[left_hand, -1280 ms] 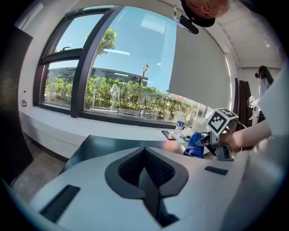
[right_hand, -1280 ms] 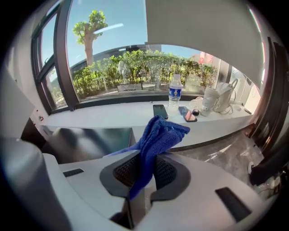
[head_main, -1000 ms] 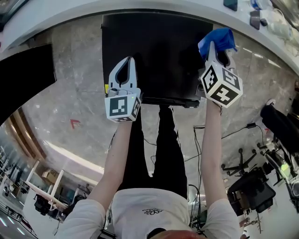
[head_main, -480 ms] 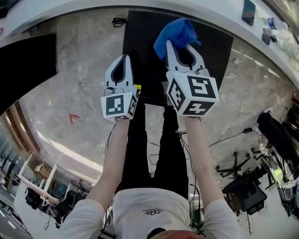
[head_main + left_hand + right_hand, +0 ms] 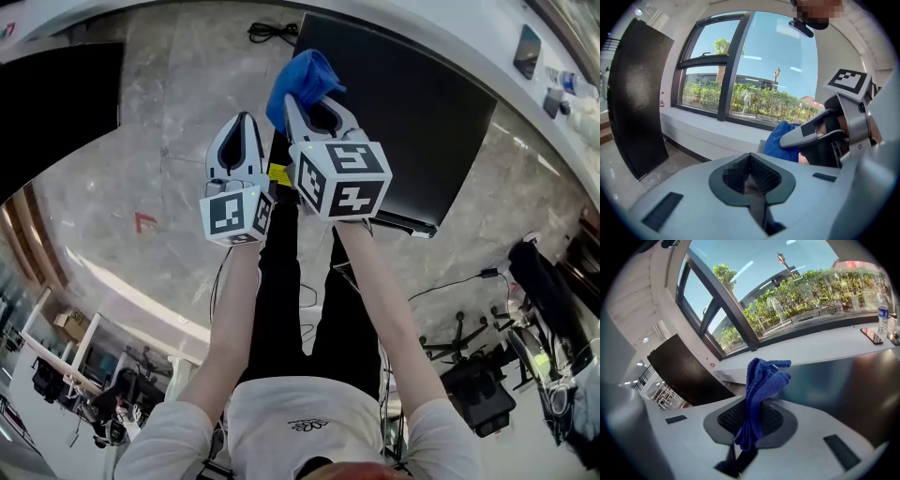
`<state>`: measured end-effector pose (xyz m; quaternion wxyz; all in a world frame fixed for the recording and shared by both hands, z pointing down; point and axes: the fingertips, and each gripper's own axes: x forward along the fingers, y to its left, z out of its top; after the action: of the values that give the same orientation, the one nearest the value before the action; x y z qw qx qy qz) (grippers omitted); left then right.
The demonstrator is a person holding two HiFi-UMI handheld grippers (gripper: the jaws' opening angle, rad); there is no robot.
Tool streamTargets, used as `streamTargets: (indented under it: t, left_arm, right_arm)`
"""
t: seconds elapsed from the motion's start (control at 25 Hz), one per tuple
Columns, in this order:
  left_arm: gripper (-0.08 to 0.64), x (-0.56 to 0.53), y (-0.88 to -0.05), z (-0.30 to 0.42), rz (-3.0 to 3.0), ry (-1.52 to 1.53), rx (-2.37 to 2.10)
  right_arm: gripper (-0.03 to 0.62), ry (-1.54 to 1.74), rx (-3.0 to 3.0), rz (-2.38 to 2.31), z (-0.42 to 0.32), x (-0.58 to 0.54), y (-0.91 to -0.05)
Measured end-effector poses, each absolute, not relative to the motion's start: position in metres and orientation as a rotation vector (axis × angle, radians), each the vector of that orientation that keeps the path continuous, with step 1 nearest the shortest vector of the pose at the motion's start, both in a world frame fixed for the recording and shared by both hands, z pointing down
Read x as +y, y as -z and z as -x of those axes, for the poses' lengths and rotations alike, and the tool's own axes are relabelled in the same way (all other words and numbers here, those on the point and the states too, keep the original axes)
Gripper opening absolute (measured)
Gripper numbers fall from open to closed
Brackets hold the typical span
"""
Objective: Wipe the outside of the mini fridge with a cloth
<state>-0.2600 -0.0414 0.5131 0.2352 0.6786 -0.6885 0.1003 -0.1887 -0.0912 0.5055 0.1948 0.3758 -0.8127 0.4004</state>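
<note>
The right hand-held gripper [image 5: 312, 111] pinches the blue cloth [image 5: 298, 75] at the left edge of the black mini fridge [image 5: 403, 112]. The left hand-held gripper [image 5: 239, 131] is closed, with nothing in it. Wiping seems under way. Next, press the cloth flat on the side.

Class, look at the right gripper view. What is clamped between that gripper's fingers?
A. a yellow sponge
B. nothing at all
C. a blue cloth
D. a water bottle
C: the right gripper is shut on a blue cloth, whose bunched end sticks up above it.
</note>
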Motion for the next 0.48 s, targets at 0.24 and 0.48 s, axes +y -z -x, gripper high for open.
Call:
streamTargets:
  t: [0.24, 0.48]
  left_arm:
    - [0.005, -0.041, -0.518, 0.262, -1.857, -0.262, -1.88]
    - [0.005, -0.046, -0.519, 0.256, -1.881, -0.265, -1.855]
  right_arm:
    - [0.072, -0.961, -2.181, -1.016, 0.196, -0.082, -0.551]
    - [0.072, -0.913, -2.159, -1.045, 0.185, -0.09, -0.558]
